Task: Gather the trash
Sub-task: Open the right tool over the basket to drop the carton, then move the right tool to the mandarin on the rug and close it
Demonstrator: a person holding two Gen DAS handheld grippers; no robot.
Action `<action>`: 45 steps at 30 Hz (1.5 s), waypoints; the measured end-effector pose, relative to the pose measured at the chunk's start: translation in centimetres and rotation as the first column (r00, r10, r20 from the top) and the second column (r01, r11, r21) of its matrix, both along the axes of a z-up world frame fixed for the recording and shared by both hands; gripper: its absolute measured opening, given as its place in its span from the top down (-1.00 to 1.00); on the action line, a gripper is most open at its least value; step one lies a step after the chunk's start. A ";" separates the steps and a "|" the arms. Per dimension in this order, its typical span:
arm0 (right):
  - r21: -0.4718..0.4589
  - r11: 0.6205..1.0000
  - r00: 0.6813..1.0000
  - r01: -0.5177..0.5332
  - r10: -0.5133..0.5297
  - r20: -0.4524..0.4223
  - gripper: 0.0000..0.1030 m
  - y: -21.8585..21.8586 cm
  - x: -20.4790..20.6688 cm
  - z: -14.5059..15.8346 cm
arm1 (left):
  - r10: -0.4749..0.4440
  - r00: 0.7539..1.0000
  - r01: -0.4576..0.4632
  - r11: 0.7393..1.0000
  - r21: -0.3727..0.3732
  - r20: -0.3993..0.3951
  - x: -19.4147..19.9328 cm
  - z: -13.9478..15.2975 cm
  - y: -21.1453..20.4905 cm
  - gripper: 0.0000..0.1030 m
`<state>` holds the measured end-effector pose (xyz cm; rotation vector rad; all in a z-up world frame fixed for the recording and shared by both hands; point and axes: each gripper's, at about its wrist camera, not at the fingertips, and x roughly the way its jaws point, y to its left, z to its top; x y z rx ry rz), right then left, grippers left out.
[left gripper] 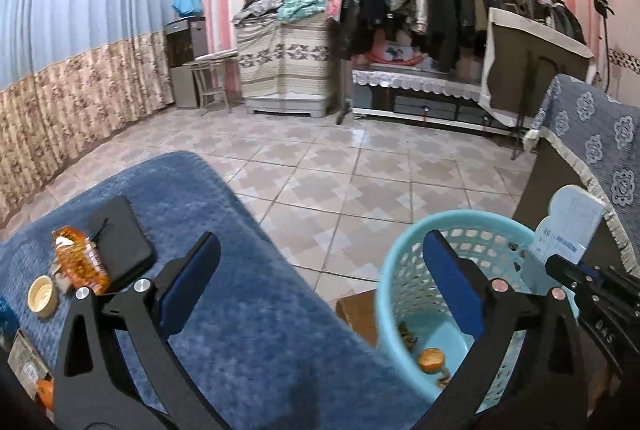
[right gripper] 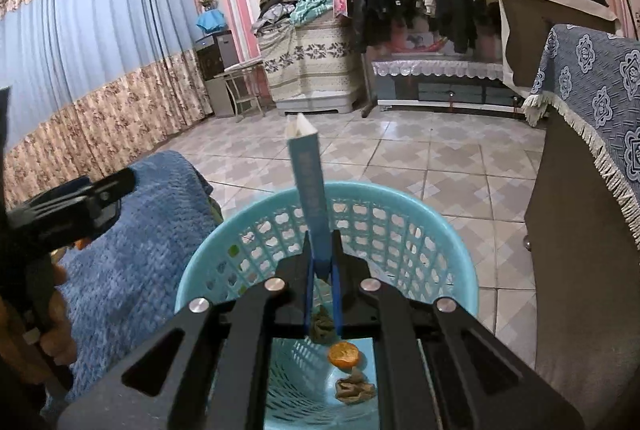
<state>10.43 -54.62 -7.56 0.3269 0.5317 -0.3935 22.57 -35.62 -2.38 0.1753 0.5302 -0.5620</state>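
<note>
While the right gripper (right gripper: 322,262) is hanging over the turquoise bin (right gripper: 460,270), its jaws are pinching a flat blue-and-white box (right gripper: 310,190), which is standing upright above the bin's rim. From the left wrist view the same box (left gripper: 568,226) is showing its pale broad face at the far right, clamped in the right gripper (left gripper: 560,266) above the bin (left gripper: 394,270).

Inside the bin an orange peel (right gripper: 344,355) and a brownish scrap (right gripper: 354,388) are lying on the bottom; another dark scrap (right gripper: 322,326) is lying just behind the peel.

The left gripper (left gripper: 320,270) is hovering with jaws spread wide and holding nothing, one finger over the blue-covered counter (left gripper: 248,330) and the other over the bin. The bin is standing on the tiled floor (left gripper: 340,182), just beside the counter's right edge.

Toward the counter's left edge an orange snack wrapper (left gripper: 80,264) is lying against a black case (left gripper: 120,242). A small round cup (left gripper: 41,296) is sitting near the wrapper, closer to the edge.

A grey patterned cloth (right gripper: 600,78) is draping over furniture to the right of the bin.
</note>
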 end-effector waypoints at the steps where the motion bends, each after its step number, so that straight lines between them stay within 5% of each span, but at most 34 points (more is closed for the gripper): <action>1: 0.005 1.000 1.000 -0.001 0.001 -0.004 0.81 -0.1 0.3 -0.1 | 0.013 1.000 -0.013 1.000 -0.003 -0.005 0.2 0.1 0.6 -0.90; 3: 0.002 1.000 1.000 0.000 0.000 -0.004 0.42 0.1 0.6 0.1 | 0.031 0.999 -0.031 1.000 -0.003 -0.007 0.4 0.2 1.6 -0.90; 4: -0.005 1.000 1.000 0.004 -0.004 0.002 -0.08 0.1 0.6 0.2 | 0.044 0.999 -0.043 0.999 0.003 -0.002 0.4 0.2 2.0 -0.90; 5: -0.030 0.999 1.000 0.023 -0.022 0.019 -0.29 0.6 0.2 0.4 | 0.057 0.998 -0.057 0.998 0.012 0.009 0.3 0.3 2.7 -0.90; 9: -0.026 0.999 0.999 0.029 -0.028 0.027 -0.37 0.7 0.0 0.9 | 0.095 0.995 -0.095 0.995 0.018 0.024 0.2 0.9 5.2 -0.90; 14: -0.091 0.993 0.997 0.069 -0.066 0.042 -0.76 2.0 -0.6 2.4 | 0.164 0.986 -0.164 0.986 -0.002 0.018 0.5 1.8 9.1 -0.90; 28: -0.163 0.987 0.998 0.004 0.007 0.065 -0.83 8.4 -0.3 6.1 | 0.305 0.952 -0.304 0.951 -0.050 0.007 -1.4 3.9 20.4 -0.90; 37: -0.178 0.974 0.987 -0.138 0.149 0.052 -0.83 16.0 2.3 5.2 | 0.477 0.879 -0.477 0.879 -0.016 0.009 -2.2 3.0 32.0 -0.90; 45: -0.199 0.906 0.926 -0.373 0.378 -0.013 -0.83 26.0 5.2 2.7 | 0.595 0.800 -0.597 0.803 0.003 -0.075 -2.5 -0.1 41.6 -0.90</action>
